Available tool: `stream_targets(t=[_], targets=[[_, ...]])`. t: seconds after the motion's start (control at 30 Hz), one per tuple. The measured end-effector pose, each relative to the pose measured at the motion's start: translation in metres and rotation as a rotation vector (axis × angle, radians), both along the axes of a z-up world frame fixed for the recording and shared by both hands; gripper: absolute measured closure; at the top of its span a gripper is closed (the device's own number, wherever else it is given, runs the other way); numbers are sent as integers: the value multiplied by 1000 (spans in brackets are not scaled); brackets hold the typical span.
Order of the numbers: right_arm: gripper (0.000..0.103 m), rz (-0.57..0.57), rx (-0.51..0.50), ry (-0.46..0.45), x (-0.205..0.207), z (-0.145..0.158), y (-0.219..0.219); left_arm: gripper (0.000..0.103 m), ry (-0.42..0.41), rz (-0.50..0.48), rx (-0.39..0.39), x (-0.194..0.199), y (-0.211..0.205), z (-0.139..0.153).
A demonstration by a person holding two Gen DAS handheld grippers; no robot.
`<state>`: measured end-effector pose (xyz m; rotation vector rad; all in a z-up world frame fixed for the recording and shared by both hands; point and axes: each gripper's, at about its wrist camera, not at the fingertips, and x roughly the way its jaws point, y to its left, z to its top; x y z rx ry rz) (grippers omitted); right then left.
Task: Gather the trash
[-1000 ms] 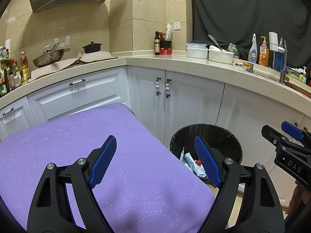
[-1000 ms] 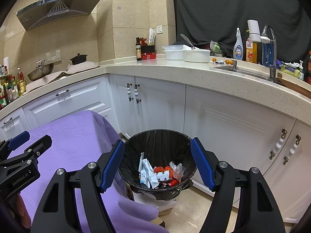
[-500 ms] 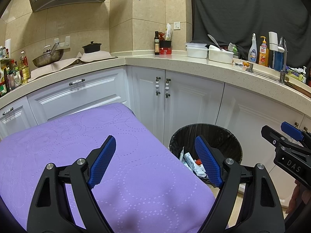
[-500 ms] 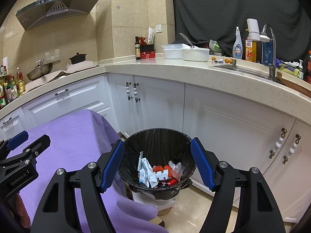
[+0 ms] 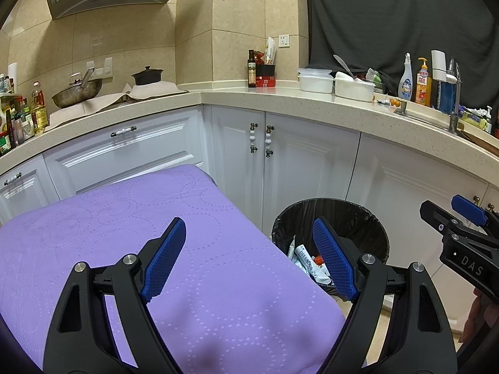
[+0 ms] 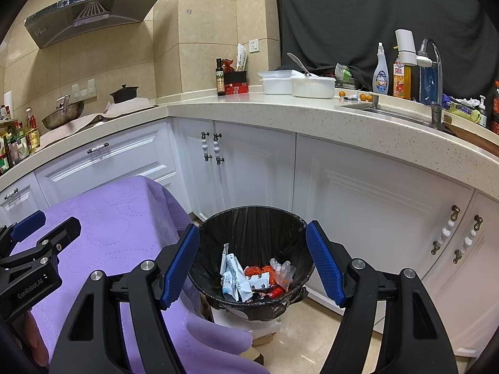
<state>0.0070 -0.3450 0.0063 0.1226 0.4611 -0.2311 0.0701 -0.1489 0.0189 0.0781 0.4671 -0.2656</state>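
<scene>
From the right wrist the trash (image 6: 249, 275), wrappers and packets, is seen inside the black-lined bin (image 6: 218, 227); from the left wrist it is mostly hidden; the purple-covered table (image 5: 124, 218) is seen bare, the bin standing just beside its edge, below the counter (image 6: 280, 109); left gripper (image 5: 246, 258) and right gripper (image 6: 252, 265) are held with fingers spread, nothing between.

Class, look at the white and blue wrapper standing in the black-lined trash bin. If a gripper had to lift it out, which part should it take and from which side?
Grip the wrapper's upper end, coming straight down through the bin's open mouth. It leans upright above the red scraps, so its top edge is free; the bin wall probably blocks any sideways approach.
</scene>
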Motion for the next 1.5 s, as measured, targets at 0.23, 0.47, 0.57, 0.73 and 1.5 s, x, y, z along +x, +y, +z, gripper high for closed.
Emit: stream_targets(t=[0.23, 0.47, 0.57, 0.73, 1.5], targets=[[34, -2, 1, 0, 0, 0, 1, 21, 0, 0, 1, 0, 0, 0], [34, -1, 1, 2, 0, 0, 1, 21, 0, -2, 0, 0, 1, 0], [34, -1, 1, 4, 1, -1, 0, 21, 0, -5, -1, 1, 0, -1], [34, -1, 1, 6, 2, -2, 0, 21, -6, -10, 0, 1, -3, -4], [33, 4, 1, 11, 3, -6, 2, 5, -32, -28, 18, 0, -14, -3]])
